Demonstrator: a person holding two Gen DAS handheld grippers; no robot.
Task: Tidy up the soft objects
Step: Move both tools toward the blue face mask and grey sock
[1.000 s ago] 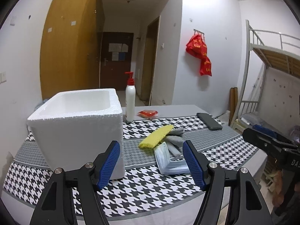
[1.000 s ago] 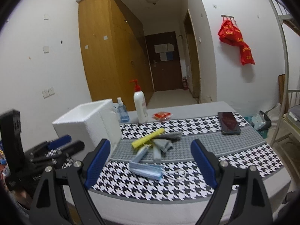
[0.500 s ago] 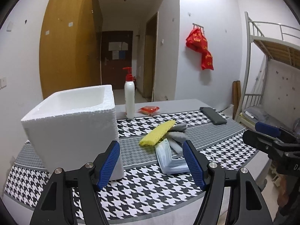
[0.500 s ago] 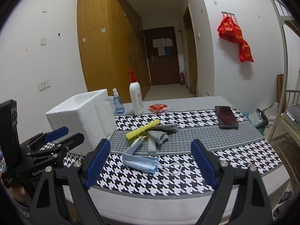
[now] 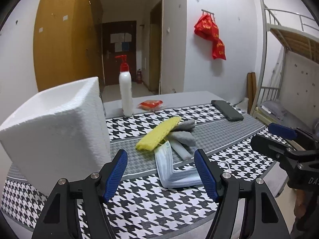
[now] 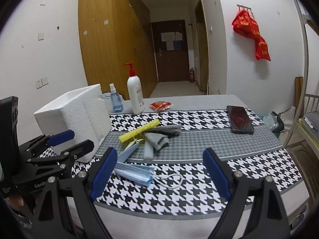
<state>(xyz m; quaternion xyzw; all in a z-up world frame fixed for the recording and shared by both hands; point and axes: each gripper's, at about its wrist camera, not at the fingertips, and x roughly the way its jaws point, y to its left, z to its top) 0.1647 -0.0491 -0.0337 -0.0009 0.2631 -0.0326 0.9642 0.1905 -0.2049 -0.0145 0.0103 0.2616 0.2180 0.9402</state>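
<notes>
**Left wrist and right wrist views: both claws empty over the desk**

Left wrist view: left claw point(image 5: 161, 174) hovers above the near edge of the desk point(image 5: 139, 209), jaws parted, nothing between the blue pads. Just beyond the tips lies a stack of blue face masks point(image 5: 171, 169), bent into an L. Behind it, touching, are a yellow sponge strip point(image 5: 158, 133), a white foam strip point(image 5: 180, 149) and grey cloths point(image 5: 184, 131), all in one loose heap mid-desk. White foam box point(image 5: 53, 129) stands upright to the left of the heap, open top (inside hidden from here).

Right wrist view: right claw point(image 6: 159, 171) gapes wide, holding nothing; the face masks sit between and just past its pads, not touched. Left claw appears at the left edge, in front of the box. Far side of desk: pump bottle point(image 6: 135, 93), small spray bottle point(image 6: 115, 99), red packet point(image 6: 160, 106), phone point(image 6: 239, 119).
</notes>
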